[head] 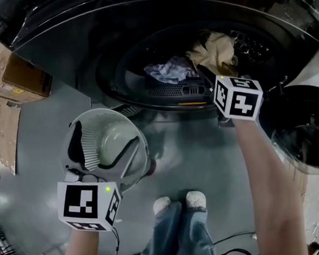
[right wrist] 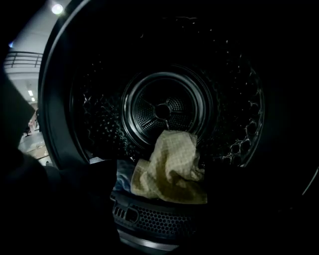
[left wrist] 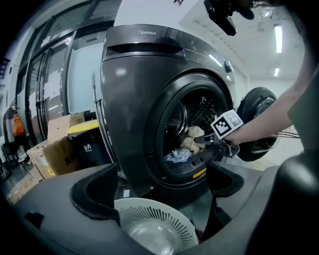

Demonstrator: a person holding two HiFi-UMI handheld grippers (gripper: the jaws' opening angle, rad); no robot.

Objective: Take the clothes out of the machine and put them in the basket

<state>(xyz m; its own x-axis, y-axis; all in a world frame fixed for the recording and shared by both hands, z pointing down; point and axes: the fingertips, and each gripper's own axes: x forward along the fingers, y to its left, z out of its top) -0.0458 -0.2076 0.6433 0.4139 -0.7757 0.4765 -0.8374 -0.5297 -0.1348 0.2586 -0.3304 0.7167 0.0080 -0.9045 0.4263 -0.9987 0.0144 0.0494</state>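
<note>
As the head view runs from its left edge, I note cardboard boxes [head: 19,79] at ten o'clock, on the floor beside the machine [head: 74,59]. My left gripper [left wrist: 159,191] sits at seven o'clock, well short of the drum. Its jaws stand wide apart, and the white slatted basket [head: 90,139] shows low between them. I cannot tell whether either jaw touches the rim. The basket rests tilted on the floor at about seven o'clock from the machine's opening.

Inside the opening, a pale blue cloth [head: 169,70] lies on the drum's front lip at six o'clock. A yellow checked cloth [right wrist: 172,167] lies heaped against it on its three o'clock side, drooping over the lip. My right gripper [head: 208,79] is at the mouth of the drum [right wrist: 164,107], at one o'clock in the head view. Its jaws are apart, with the yellow cloth straight ahead between them and not clamped. The round door [head: 305,131] hangs open at three o'clock.
</note>
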